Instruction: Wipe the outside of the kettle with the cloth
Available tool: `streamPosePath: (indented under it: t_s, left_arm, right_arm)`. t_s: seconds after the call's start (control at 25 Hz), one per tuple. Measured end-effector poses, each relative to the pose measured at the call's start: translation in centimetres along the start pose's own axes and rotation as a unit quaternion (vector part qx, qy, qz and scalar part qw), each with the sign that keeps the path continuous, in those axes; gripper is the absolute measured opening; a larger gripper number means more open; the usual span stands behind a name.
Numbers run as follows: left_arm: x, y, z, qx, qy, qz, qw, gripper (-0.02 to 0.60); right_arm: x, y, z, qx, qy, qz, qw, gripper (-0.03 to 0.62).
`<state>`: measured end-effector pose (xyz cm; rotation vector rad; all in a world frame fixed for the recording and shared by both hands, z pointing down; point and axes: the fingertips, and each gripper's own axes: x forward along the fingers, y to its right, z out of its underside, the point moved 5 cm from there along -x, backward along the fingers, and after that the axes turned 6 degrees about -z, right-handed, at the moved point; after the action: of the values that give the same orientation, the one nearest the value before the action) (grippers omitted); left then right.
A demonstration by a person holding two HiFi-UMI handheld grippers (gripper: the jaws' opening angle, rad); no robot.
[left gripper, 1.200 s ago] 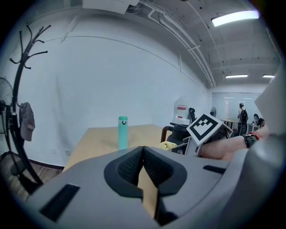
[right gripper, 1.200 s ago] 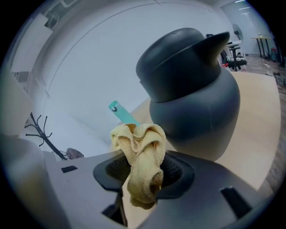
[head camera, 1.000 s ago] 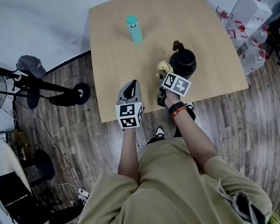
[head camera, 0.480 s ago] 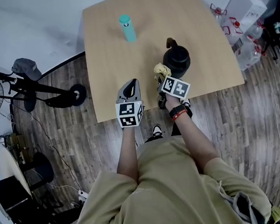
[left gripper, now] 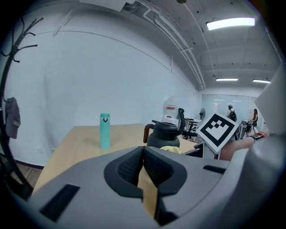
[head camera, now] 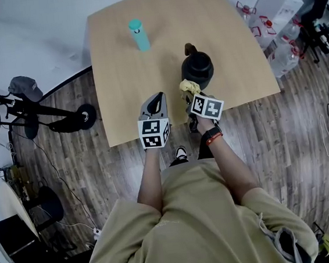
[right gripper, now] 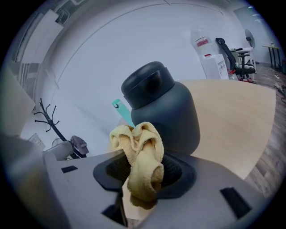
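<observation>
Kettle (head camera: 197,69) is standing on the desk (head camera: 126,103); our right hand-held gripper (right gripper: 143,172) is pinching the bunched cloth (right gripper: 140,156) just before it. We are aiming for firm, sweeping contact round its side. Our left hand-held gripper (left gripper: 144,167) is idling, jaws together, empty.
</observation>
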<state>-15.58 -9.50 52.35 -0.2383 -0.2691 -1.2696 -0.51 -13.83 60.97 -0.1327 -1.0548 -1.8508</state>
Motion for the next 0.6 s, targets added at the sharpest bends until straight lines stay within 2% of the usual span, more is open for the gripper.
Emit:
streamPosePath:
  t_s: [0.6]
  left_arm:
    - [2.6,4.7,-0.6,0.017,-0.003,0.043,0.9989,0.025]
  right_arm:
    - [-4.0,4.2,-1.5,-0.055,-0.009,0.03,0.998,0.173]
